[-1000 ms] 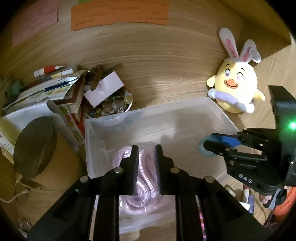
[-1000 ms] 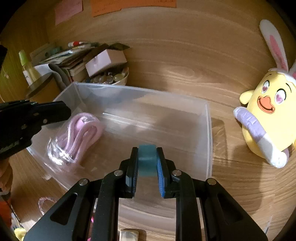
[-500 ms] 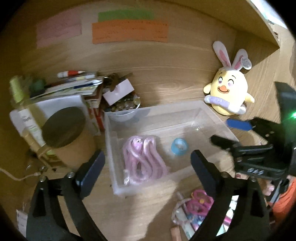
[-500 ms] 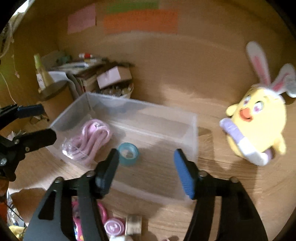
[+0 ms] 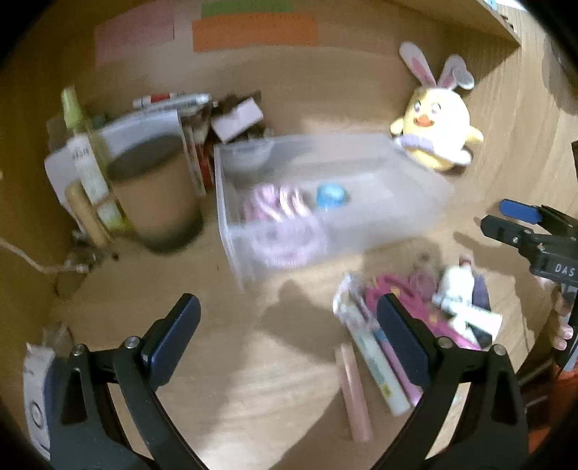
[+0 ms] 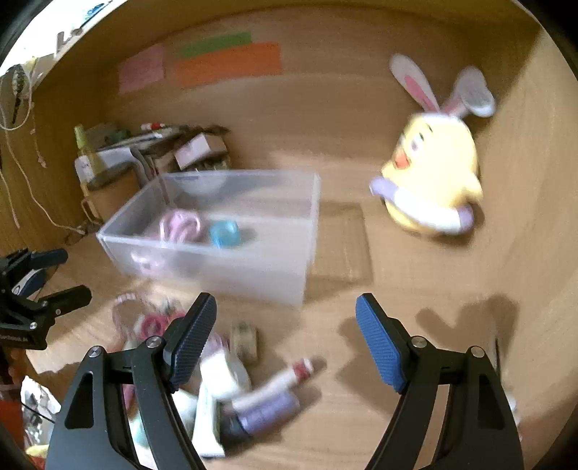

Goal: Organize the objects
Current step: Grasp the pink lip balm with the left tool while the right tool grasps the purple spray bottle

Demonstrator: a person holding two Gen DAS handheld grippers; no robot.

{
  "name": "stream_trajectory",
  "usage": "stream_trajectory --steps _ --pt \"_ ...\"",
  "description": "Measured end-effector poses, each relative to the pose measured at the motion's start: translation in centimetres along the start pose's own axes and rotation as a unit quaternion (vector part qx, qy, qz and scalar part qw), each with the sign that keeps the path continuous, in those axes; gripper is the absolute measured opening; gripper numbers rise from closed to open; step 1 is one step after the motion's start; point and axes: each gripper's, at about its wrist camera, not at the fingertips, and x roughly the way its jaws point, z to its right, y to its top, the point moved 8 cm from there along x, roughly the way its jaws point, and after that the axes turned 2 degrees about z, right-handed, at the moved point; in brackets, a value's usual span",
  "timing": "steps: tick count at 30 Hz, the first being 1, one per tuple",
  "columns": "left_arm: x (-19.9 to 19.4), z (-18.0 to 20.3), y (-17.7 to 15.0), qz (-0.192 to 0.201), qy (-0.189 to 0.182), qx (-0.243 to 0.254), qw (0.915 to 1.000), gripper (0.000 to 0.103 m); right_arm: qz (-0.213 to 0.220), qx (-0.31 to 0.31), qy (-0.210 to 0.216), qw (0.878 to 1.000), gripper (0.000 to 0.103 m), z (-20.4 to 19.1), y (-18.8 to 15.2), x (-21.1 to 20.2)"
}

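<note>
A clear plastic bin (image 5: 415, 202) (image 6: 253, 267) stands on the wooden desk. Inside it lie a pink coiled cord (image 5: 274, 202) (image 6: 178, 224) and a blue tape roll (image 5: 330, 195) (image 6: 224, 233). My left gripper (image 5: 287, 325) hovers in front of the bin, its jaws opening wide with nothing between them. My right gripper (image 6: 285, 318) is also back from the bin, jaws opening and empty. Each shows in the other's view: the right gripper (image 5: 505, 218) at the right edge, the left gripper (image 6: 68, 274) at the left edge. A pile of loose small items (image 5: 415, 314) (image 6: 216, 379) lies before the bin.
A yellow plush chick with bunny ears (image 5: 433, 133) (image 6: 430, 173) sits right of the bin. A brown cylinder (image 5: 155, 195), a bottle (image 5: 83, 144) and stacked books and boxes crowd the left. A pink stick (image 5: 352, 390) lies near the pile. Coloured notes (image 5: 253, 32) hang on the back wall.
Both grippers opened and drew back out of the bin. The left let go of the pink cord, the right let go of the blue tape roll; both now lie in the bin.
</note>
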Motion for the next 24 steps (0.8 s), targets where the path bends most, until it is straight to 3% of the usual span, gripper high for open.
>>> stream_trajectory --steps 11,15,22,24 --pt "0.7 0.9 -5.5 -0.04 -0.011 -0.016 0.999 0.099 -0.051 0.045 -0.019 0.997 0.077 2.1 -6.7 0.1" --pt "1.1 1.2 -6.1 -0.046 -0.009 -0.019 0.9987 0.08 -0.056 0.048 -0.005 0.997 0.077 1.1 -7.7 0.2" --pt "1.6 1.7 -6.8 -0.046 -0.003 -0.022 0.9987 0.064 -0.069 0.031 0.016 0.997 0.076 -0.7 -8.4 0.7" --pt "1.5 1.8 -6.8 -0.04 0.006 -0.018 0.999 0.058 -0.07 0.037 0.022 0.997 0.071 -0.7 -8.5 0.5"
